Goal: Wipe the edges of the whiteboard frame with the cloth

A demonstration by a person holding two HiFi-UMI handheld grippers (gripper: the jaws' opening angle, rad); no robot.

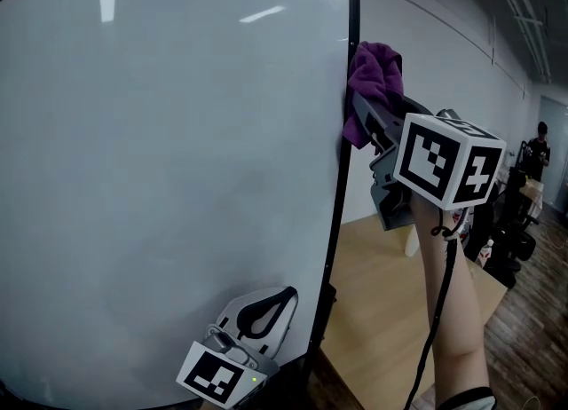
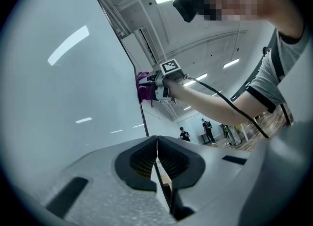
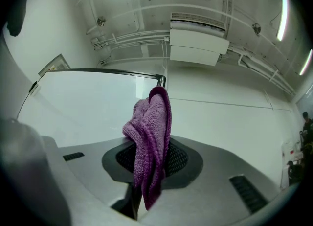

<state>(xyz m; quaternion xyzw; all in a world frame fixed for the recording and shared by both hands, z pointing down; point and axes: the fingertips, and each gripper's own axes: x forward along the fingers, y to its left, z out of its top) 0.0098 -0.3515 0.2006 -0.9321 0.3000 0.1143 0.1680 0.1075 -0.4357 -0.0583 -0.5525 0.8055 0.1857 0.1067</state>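
Head view: the right gripper [image 1: 364,108] holds a bunched purple cloth [image 1: 374,75] against the whiteboard frame [image 1: 344,151] near its top right corner. The left gripper [image 1: 280,302] is low beside the board.
Left gripper view: 2 jaws together, empty.
Right gripper view: jaws clamp the crumpled cloth.

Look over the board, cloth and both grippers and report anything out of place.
Nothing stands out. The purple cloth sits clamped in the right gripper, bunched against the right edge of the whiteboard frame near its top corner. The left gripper is shut and empty, low by the board. The frame shows no damage.
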